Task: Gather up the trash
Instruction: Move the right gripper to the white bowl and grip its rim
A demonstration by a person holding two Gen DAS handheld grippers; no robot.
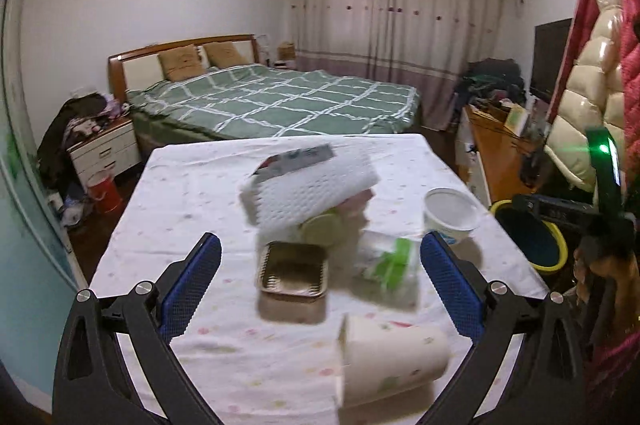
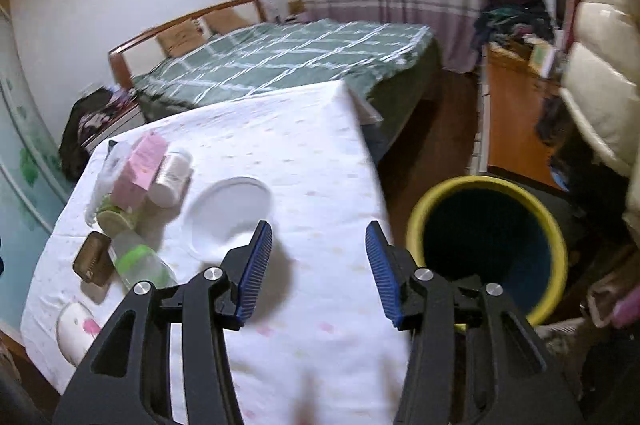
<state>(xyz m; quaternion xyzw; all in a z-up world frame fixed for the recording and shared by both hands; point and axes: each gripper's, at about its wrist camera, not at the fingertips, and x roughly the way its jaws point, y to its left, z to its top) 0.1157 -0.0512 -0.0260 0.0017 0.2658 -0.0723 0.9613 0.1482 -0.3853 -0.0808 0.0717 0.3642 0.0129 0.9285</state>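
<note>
Trash lies on a table with a white cloth (image 1: 200, 193). There is a foil tray (image 1: 292, 273), a clear bottle with a green label (image 1: 388, 265), a paper cup on its side (image 1: 392, 361), a white foam net (image 1: 312, 185) and a white bowl (image 1: 452, 213). My left gripper (image 1: 322, 239) hangs open wide above the tray and bottle, holding nothing. My right gripper (image 2: 319, 225) is open over the table's right part, nothing between its fingers. To its left lie the bowl (image 2: 228, 213), a pink box (image 2: 142, 169), a white jar (image 2: 172, 177) and the bottle (image 2: 140, 261). A yellow bin (image 2: 488, 245) stands on the floor to its right.
Behind the table is a bed with a green checked cover (image 1: 276, 101). A nightstand (image 1: 104, 149) and a red bucket (image 1: 104, 191) are at the left. A wooden desk (image 1: 496, 145) with clutter and hanging coats (image 1: 588, 85) are on the right. The bin (image 1: 532, 237) sits off the table's right edge.
</note>
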